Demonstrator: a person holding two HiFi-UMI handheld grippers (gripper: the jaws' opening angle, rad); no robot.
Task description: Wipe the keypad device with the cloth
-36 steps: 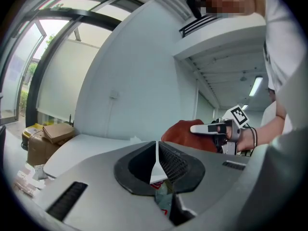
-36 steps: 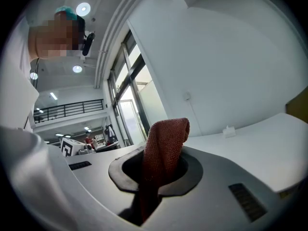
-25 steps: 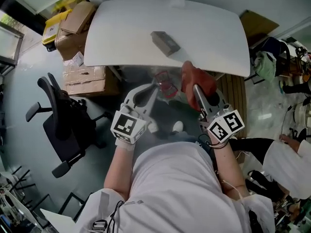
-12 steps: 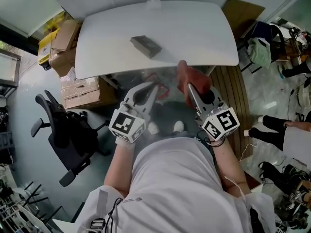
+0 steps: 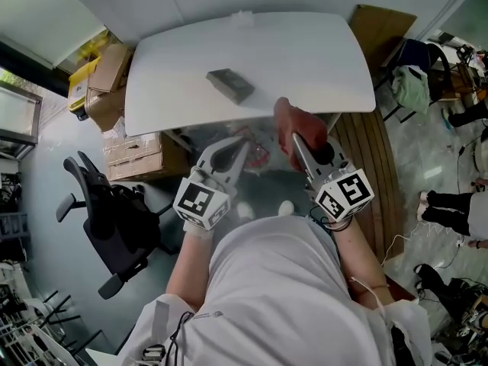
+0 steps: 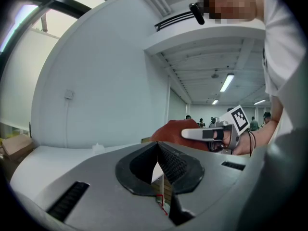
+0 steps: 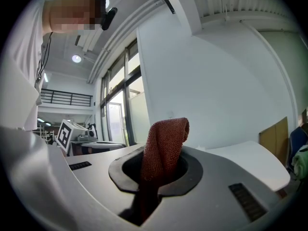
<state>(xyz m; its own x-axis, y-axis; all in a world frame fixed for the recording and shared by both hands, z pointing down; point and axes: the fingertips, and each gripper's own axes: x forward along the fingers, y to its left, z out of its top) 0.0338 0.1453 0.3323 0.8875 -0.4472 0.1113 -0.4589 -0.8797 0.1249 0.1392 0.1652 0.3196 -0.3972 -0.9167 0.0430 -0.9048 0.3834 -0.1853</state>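
The keypad device (image 5: 230, 85), a small dark grey block, lies on the white table (image 5: 305, 52), left of its middle. Both grippers hover short of the table's near edge, apart from the device. My right gripper (image 5: 296, 145) is shut on a rust-red cloth (image 5: 302, 126), which stands up out of its jaws in the right gripper view as a folded strip (image 7: 164, 146). My left gripper (image 5: 240, 149) points toward the table and is shut, with nothing between its jaws (image 6: 158, 154). From the left gripper view, the cloth (image 6: 173, 131) shows off to the right.
Cardboard boxes (image 5: 113, 65) are stacked on the floor left of the table, with more (image 5: 145, 152) under its left end. A black office chair (image 5: 107, 212) stands at my left. A wooden slatted platform (image 5: 367, 155) and clutter lie to the right. People stand far off.
The head view has swung, so the table and keypad device now sit further left in the picture. Both grippers keep their places near the table's front edge, the cloth still held.
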